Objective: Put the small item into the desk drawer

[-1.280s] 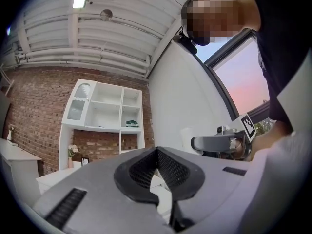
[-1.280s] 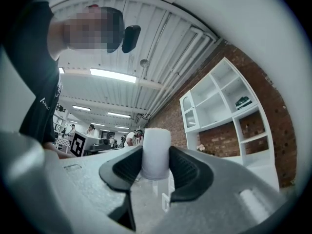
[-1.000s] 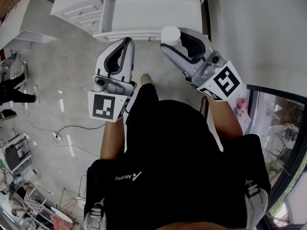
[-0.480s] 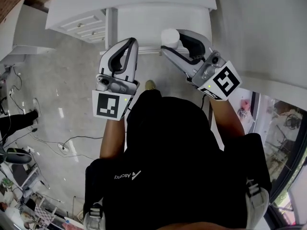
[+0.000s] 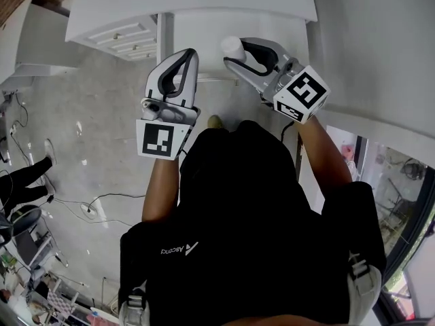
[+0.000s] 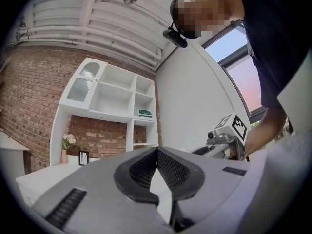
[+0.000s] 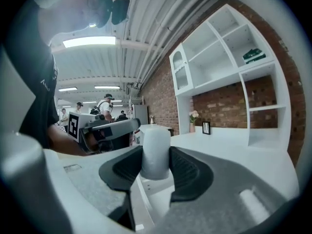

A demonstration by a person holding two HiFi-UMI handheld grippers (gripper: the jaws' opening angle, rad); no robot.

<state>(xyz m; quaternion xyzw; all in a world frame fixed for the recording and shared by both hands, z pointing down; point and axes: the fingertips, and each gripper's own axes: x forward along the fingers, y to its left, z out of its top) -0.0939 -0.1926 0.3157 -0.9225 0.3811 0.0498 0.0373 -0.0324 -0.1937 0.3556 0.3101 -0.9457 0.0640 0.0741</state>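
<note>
The small item is a white cylinder (image 5: pixel 233 46) (image 7: pixel 155 152), standing upright between the pads of my right gripper (image 5: pixel 236 51) (image 7: pixel 155 156), which is shut on it. The gripper holds it above the front of the white desk (image 5: pixel 204 2) (image 7: pixel 234 147). A white drawer-like box (image 5: pixel 224 29) lies under it just below the desk top; whether it is an open drawer I cannot tell. My left gripper (image 5: pixel 189 56) (image 6: pixel 157 152) is beside it on the left, its pads touching at the tip with nothing between them.
A white drawer unit (image 5: pixel 119 31) stands at the desk's left. White shelves (image 6: pixel 122 96) (image 7: pixel 229 57) hang on the brick wall behind the desk, with a flower vase (image 7: pixel 193 118) and a small frame (image 7: pixel 206 127) below. Cables (image 5: pixel 88 202) lie on the floor; a window (image 5: pixel 401 182) is on the right.
Both grippers have moved forward to the desk's front. The right gripper has swung left with the cylinder in it, and its marker cube has turned.
</note>
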